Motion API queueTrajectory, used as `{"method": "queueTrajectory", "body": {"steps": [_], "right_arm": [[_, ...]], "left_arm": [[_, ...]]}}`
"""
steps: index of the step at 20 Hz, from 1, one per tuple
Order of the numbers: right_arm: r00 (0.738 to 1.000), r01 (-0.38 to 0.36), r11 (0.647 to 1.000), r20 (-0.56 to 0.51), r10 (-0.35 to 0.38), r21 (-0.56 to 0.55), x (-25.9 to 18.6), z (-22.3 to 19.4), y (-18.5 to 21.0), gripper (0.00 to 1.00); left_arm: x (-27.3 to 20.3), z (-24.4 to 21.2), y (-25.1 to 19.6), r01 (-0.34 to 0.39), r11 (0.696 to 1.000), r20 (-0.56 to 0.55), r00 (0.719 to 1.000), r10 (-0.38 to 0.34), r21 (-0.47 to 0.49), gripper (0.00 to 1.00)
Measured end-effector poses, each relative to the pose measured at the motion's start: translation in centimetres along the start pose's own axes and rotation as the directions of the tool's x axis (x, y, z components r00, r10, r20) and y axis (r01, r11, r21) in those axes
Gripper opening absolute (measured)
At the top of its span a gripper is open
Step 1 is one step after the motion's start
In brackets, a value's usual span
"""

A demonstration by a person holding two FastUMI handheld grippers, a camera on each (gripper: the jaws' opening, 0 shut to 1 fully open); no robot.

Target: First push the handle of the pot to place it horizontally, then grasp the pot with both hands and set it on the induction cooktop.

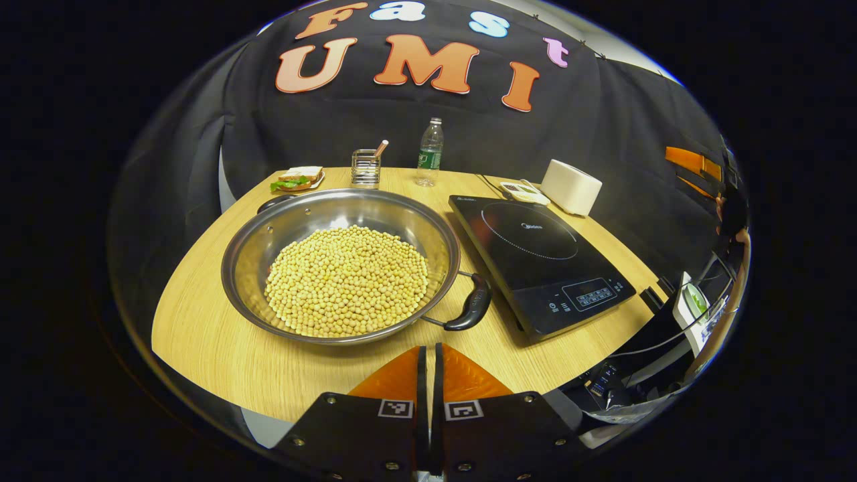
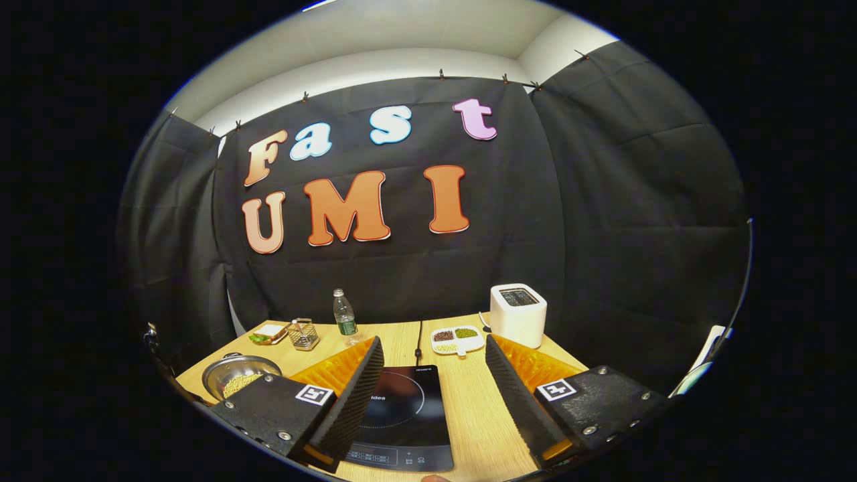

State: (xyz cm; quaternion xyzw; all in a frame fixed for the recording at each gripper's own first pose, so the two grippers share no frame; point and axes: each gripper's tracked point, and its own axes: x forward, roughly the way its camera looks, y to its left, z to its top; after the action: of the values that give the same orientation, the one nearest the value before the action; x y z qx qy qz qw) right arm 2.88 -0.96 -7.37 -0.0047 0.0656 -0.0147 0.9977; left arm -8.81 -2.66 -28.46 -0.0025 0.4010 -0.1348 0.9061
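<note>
Steel round pot point(image 1: 341, 264) | beans inside | glossy flat cooktop point(image 1: 539, 258) beside

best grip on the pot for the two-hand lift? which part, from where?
Take the pot by its two black loop handles: the near one toward the induction cooktop, and the far one at the opposite rim. Come in from outside each handle, level; it is wide, shallow and full of beans.

Pot point(image 2: 241, 376) partly behind right tongs point(image 2: 428, 395); its far handle point(image 1: 274, 201) perhaps rim-hidden.
</note>
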Motion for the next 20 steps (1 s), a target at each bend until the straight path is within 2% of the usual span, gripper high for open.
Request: {"method": "queueTrajectory", "body": {"steps": [10, 11, 12, 13, 14, 15, 16, 20], "right_arm": [[0.999, 0.021, 1.0, -0.035, -0.02, 0.023, 1.0, -1.3, -1.6, 0.95], [0.999, 0.024, 0.999, -0.034, -0.023, 0.026, 1.0, -1.3, -1.7, 1.0], [0.999, 0.026, 0.999, -0.034, -0.025, 0.029, 1.2, -1.3, -1.9, 0.95], [0.999, 0.028, 0.999, -0.035, -0.027, 0.033, 1.3, -1.4, -2.0, 1.0], [0.999, 0.03, 0.999, -0.036, -0.029, 0.036, 1.3, -1.4, -2.2, 0.95], [0.999, 0.033, 0.999, -0.038, -0.031, 0.037, 1.3, -1.5, -2.5, 1.0], [0.999, 0.034, 0.999, -0.039, -0.032, 0.037, 1.5, -1.6, -2.5, 0.95], [0.998, 0.04, 0.999, -0.045, -0.039, 0.029, 1.5, -1.9, -3.3, 0.95]], "left_arm": [[2.5, 0.4, -1.0, 0.006, 1.0, -0.02, 1.0, -0.006, 0.001, 0.02], [2.7, 0.3, -1.2, 0.005, 1.0, -0.024, 1.0, -0.005, 0.007, 0.02], [2.9, 0.4, -1.3, 0.0, 1.0, -0.025, 1.0, 0.0, 0.015, 0.02], [3.1, 0.6, -1.4, -0.006, 1.0, -0.023, 1.0, 0.007, 0.022, 0.02], [3.3, 0.8, -1.5, -0.01, 1.0, -0.021, 1.0, 0.01, 0.027, 0.02], [3.6, 0.9, -1.8, -0.01, 0.999, -0.022, 1.0, 0.011, 0.03, 0.02], [4.0, 1.1, -2.0, -0.01, 0.999, -0.023, 1.0, 0.011, 0.031, 0.02], [5.2, 1.8, -2.5, -0.007, 0.999, -0.024, 1.0, 0.008, 0.036, 0.02]]}}
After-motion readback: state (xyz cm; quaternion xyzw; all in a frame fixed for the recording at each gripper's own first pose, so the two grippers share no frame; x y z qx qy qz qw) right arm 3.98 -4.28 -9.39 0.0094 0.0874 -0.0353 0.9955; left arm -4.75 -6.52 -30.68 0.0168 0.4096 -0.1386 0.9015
